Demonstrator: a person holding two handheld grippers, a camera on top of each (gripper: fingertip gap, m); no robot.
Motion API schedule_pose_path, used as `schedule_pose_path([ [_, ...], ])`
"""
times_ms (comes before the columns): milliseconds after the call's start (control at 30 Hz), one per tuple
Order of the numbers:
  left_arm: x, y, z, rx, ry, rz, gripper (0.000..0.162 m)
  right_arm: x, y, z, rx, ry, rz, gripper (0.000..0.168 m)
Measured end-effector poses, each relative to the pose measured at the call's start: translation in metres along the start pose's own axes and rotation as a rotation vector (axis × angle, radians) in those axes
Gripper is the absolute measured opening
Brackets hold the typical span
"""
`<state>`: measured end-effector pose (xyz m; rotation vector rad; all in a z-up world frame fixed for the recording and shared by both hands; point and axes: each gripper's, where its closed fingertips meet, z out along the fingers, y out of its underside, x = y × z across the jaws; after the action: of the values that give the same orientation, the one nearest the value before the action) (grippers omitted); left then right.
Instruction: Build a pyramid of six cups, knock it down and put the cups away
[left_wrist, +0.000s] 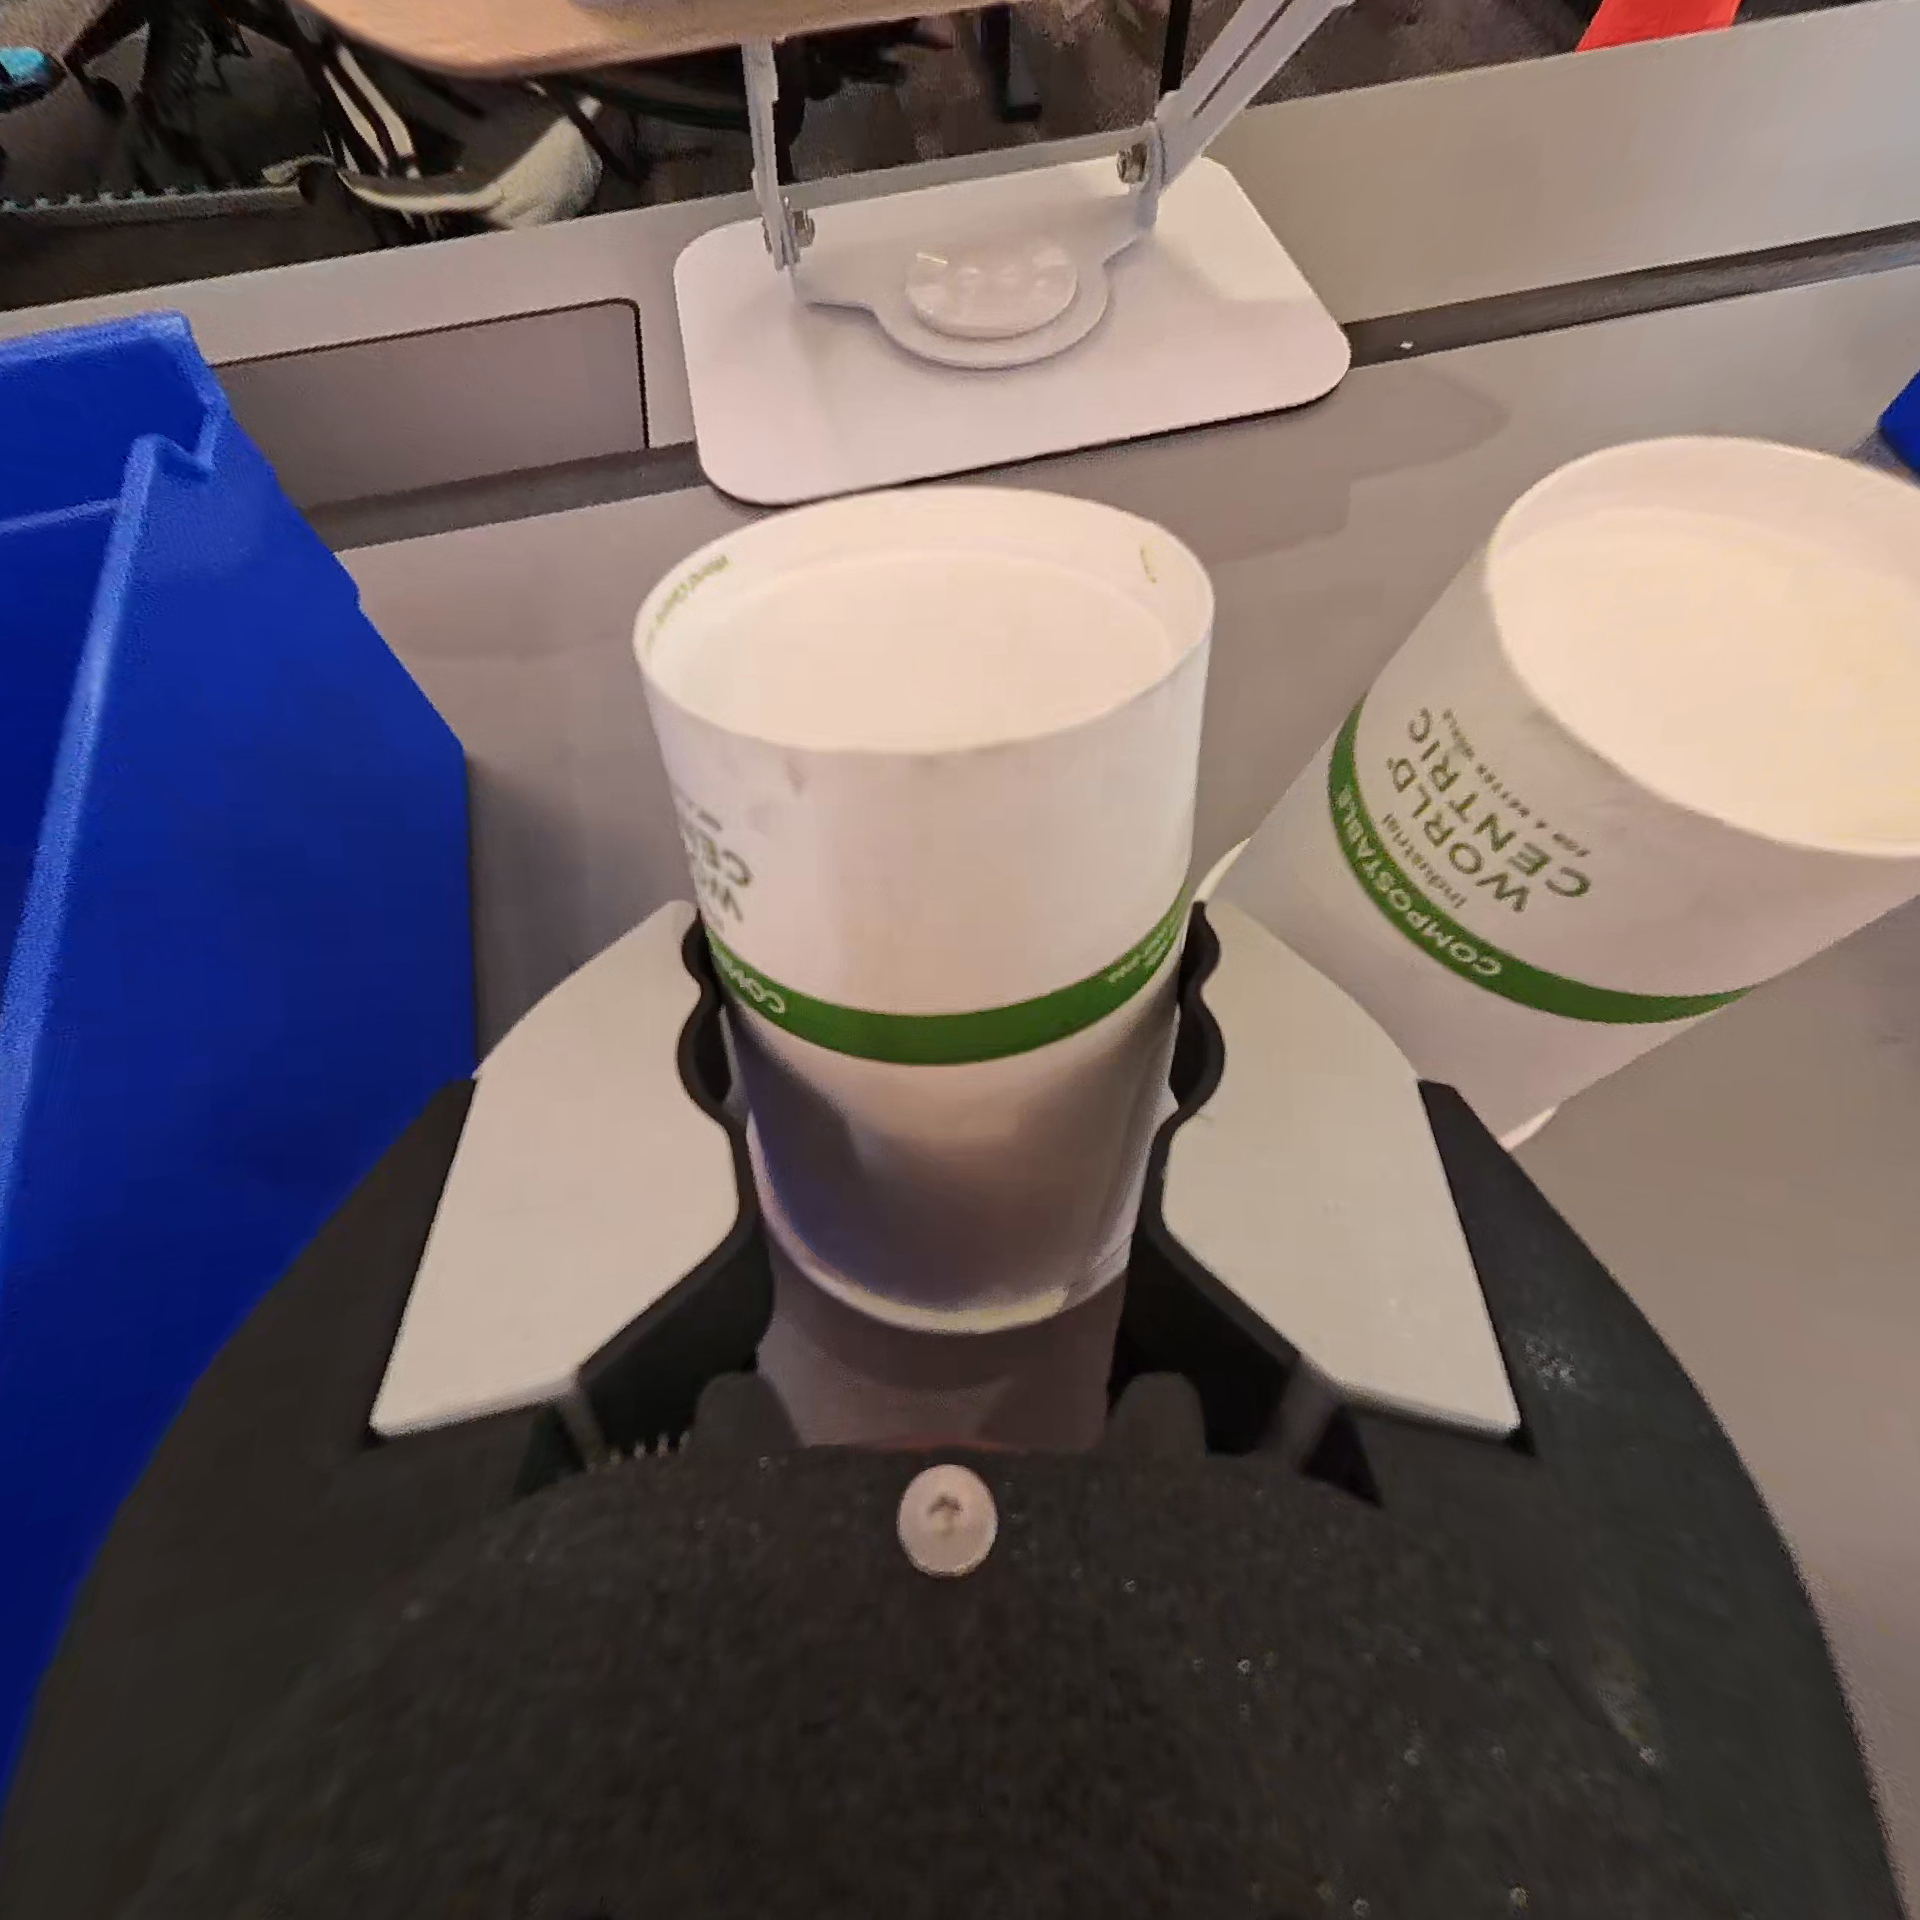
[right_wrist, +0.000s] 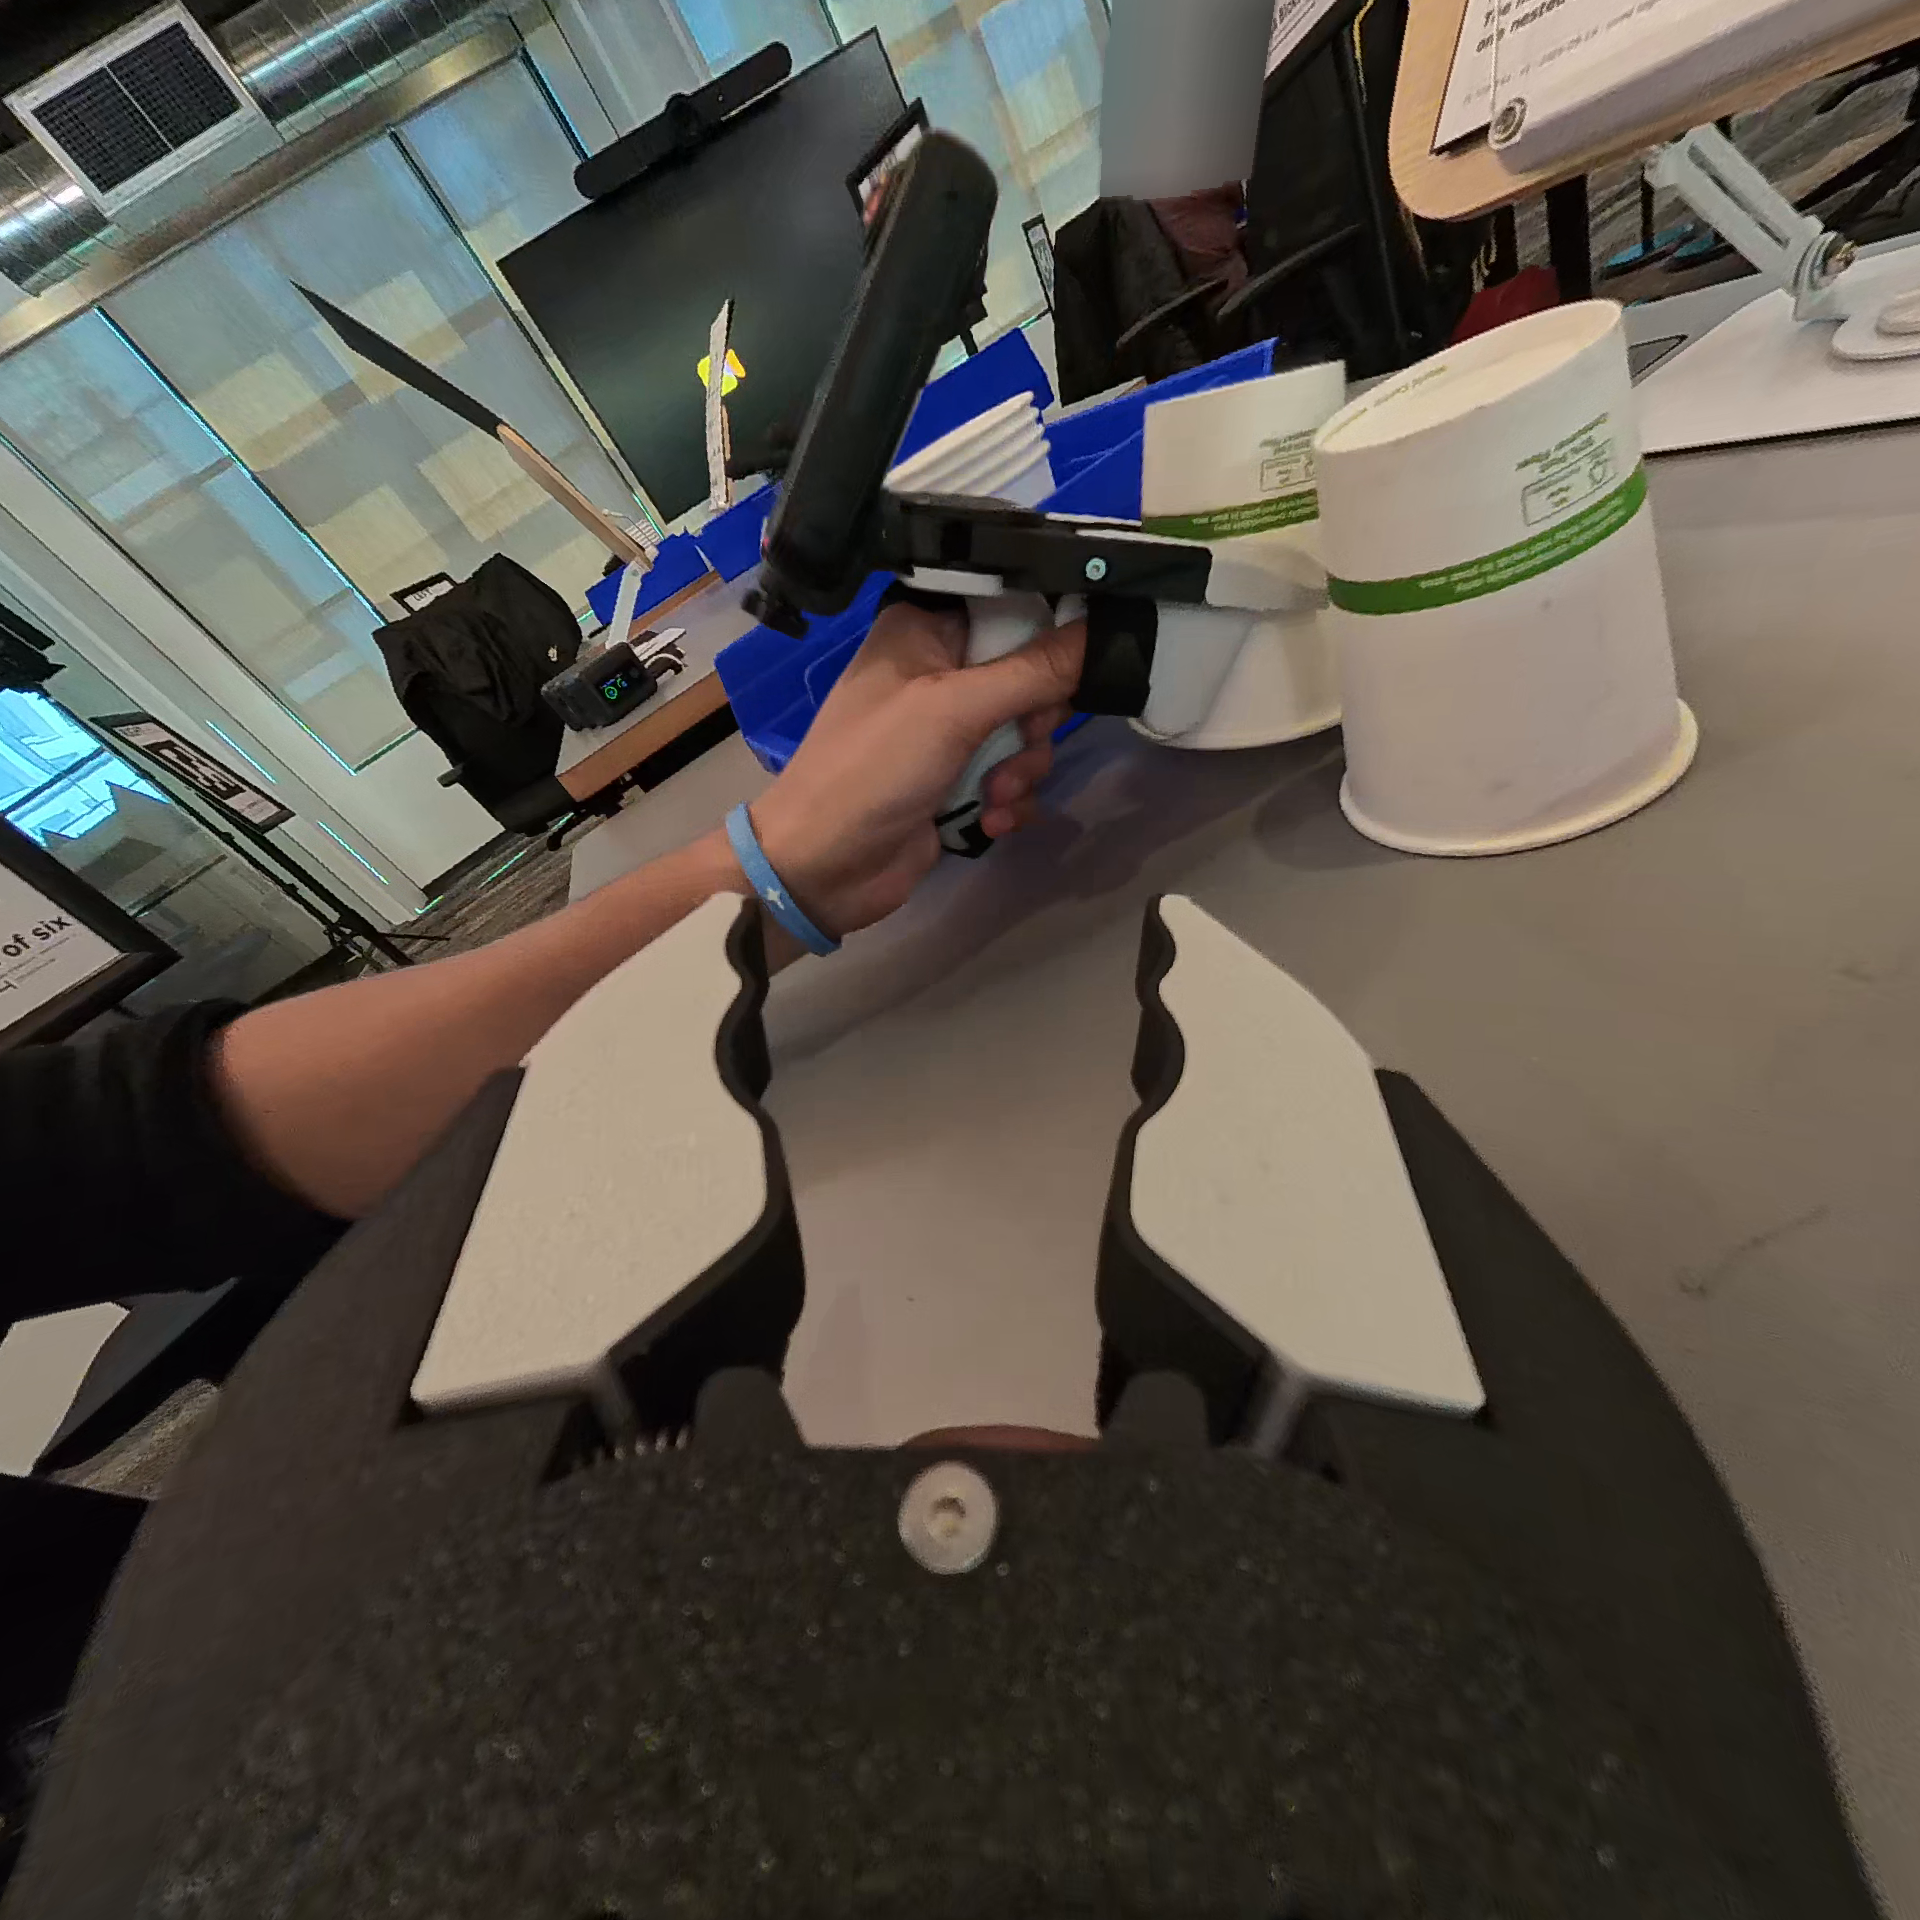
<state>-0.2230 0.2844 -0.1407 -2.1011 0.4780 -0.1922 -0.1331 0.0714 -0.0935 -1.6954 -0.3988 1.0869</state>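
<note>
My left gripper (left_wrist: 940, 997) is shut on a white paper cup with a green band (left_wrist: 925, 831), upside down on the grey table. A second upside-down cup (left_wrist: 1621, 769) stands just to its right. In the right wrist view the left gripper (right_wrist: 1236, 592) grips the held cup (right_wrist: 1236, 457), and the second cup (right_wrist: 1496, 592) stands beside it, nearer to me. A stack of nested white cups (right_wrist: 977, 452) shows in the blue bin (right_wrist: 790, 675) behind. My right gripper (right_wrist: 951, 997) is open and empty above the bare table, short of the cups.
The blue bin (left_wrist: 208, 831) stands close on the left of the held cup. A white monitor-arm base plate (left_wrist: 1008, 332) sits at the table's back. A person's hand and forearm (right_wrist: 883, 748) hold the left gripper. Another blue bin corner (left_wrist: 1901, 416) is at far right.
</note>
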Motion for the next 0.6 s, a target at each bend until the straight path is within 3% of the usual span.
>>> schedule_pose_path([
  [467,0.004,0.019,-0.004,-0.026,0.019,0.01,0.085,-0.004,0.006,0.005,-0.028,-0.026,0.031,0.067],
  [600,0.014,0.007,-0.031,-0.005,0.062,0.009,0.095,-0.006,0.006,0.003,-0.027,-0.028,0.028,0.067],
])
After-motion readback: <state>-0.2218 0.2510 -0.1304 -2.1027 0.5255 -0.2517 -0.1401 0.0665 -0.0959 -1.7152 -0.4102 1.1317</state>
